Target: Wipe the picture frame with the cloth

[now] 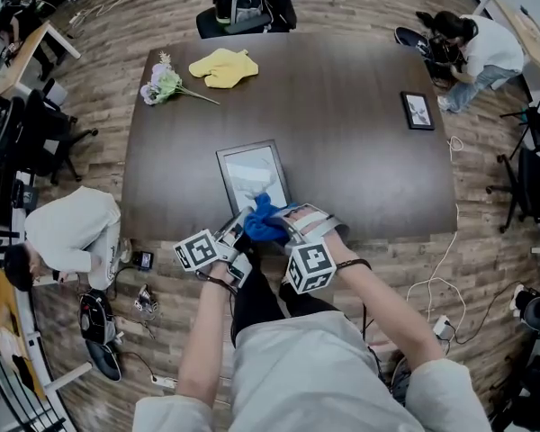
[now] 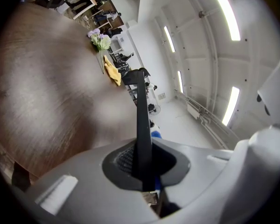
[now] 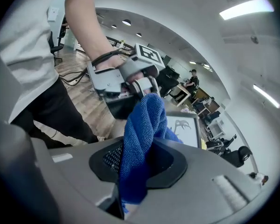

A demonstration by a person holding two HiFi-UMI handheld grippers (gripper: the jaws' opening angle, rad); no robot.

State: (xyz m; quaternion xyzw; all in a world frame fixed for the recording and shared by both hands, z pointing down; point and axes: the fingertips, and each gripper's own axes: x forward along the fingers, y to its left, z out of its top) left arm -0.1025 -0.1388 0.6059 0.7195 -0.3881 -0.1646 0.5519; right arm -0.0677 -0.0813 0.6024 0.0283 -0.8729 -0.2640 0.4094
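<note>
The left gripper (image 1: 238, 234) clenches the near edge of the picture frame (image 1: 250, 171) — the right gripper (image 1: 289, 227), its jaws clenched on the cloth (image 1: 265, 220), is just beside it; the frame's length runs away across the bench (image 1: 342, 106).

Free passage is offered across the middle and right of the table (image 1: 342, 151). The far left is blocked by flowers (image 1: 162, 84) and a yellow cloth (image 1: 223, 67), the far right by a small frame (image 1: 418, 110). The near edge is crowded by the picture frame (image 1: 250, 171) and the blue cloth (image 1: 265, 221).
</note>
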